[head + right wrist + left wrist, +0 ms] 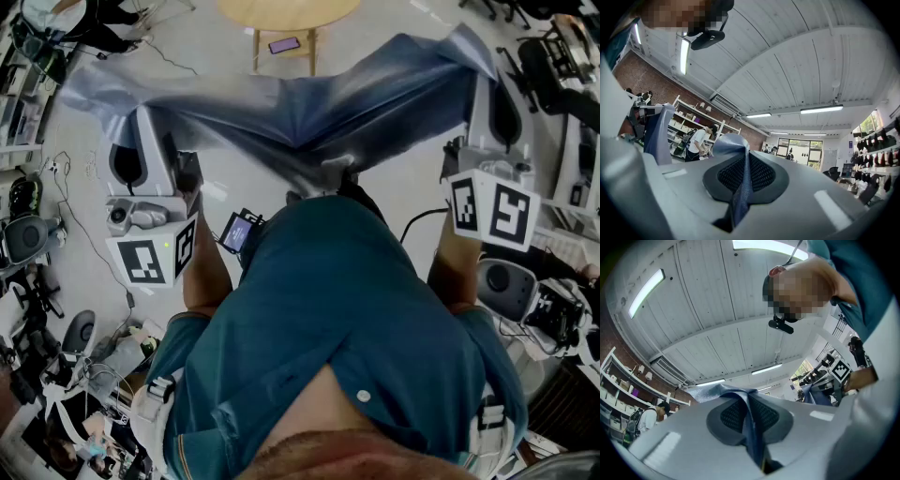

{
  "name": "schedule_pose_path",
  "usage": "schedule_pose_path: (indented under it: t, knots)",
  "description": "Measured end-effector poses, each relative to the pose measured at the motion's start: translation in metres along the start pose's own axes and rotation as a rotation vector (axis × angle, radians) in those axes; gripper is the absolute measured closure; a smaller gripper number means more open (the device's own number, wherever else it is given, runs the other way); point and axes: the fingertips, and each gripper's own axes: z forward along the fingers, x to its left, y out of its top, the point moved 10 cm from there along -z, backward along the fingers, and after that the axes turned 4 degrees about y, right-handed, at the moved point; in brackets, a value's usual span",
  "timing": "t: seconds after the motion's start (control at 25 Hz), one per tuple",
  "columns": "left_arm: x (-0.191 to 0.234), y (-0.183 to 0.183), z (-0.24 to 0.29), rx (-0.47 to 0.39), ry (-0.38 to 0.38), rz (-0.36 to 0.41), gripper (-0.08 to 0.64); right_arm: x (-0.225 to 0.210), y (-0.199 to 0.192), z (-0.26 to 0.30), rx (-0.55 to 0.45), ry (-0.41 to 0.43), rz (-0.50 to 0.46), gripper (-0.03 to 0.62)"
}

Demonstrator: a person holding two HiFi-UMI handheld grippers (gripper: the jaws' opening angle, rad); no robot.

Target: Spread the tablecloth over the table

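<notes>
Both arms were held forward and well apart, each tool tipped slightly upward. The left tool (141, 122) was pressed together on one edge of the blue-grey tablecloth (309, 117), and the right tool (489, 89) was pinched on the opposite edge. The cloth was stretched in the air between them, on the near side of the round wooden tabletop (281, 13).

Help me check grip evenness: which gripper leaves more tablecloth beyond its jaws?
Left gripper: a wide tablecloth flap spreads past it; the right gripper pinches near the corner.
</notes>
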Motion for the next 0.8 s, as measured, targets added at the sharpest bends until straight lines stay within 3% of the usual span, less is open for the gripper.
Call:
schedule_pose_path:
  t: [0.52,0.8]
  knots:
    - [-0.024,-0.015,0.031,0.033,0.032,0.012,0.558,-0.048,-0.023,0.018,0.001,0.022,0.034,0.583]
    - [-0.039,-0.026,0.068,0.059,0.118,0.055,0.558,-0.108,-0.044,0.046,-0.011,0.045,0.097,0.583]
